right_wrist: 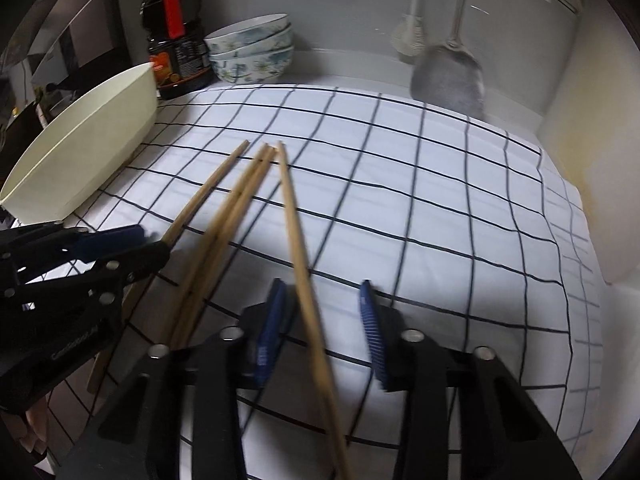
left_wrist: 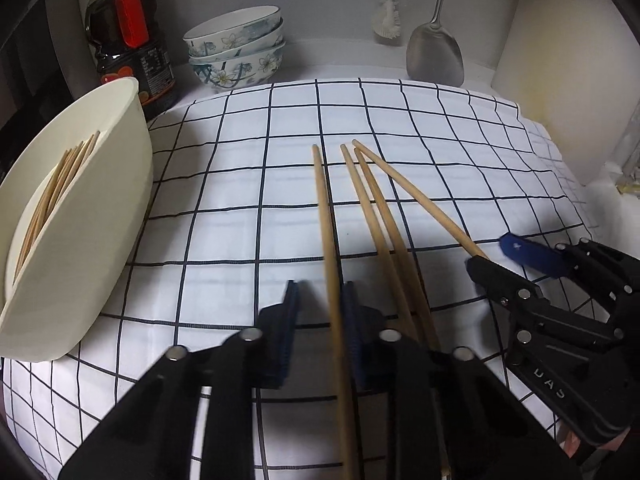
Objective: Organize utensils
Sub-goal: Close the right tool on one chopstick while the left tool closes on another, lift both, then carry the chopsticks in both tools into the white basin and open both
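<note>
The left hand-held gripper [left_wrist: 318,300] is seen part-open, one chopstick [left_wrist: 326,224] passing between its blue pads, against the right pad only; no full clamp is shown. The right hand-held gripper [right_wrist: 322,300] is seen wider, a single chopstick [right_wrist: 294,216] lying in the gap, untouched on the right side. Both are pitched steeply down over the checked cloth [left_wrist: 240,184] on the surface; more chopsticks are held in the cream tub [left_wrist: 100,184] at left.

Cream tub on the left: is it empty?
No, the cream tub holds a bundle of wooden chopsticks leaning against its inner wall, seen in the left wrist view.
</note>
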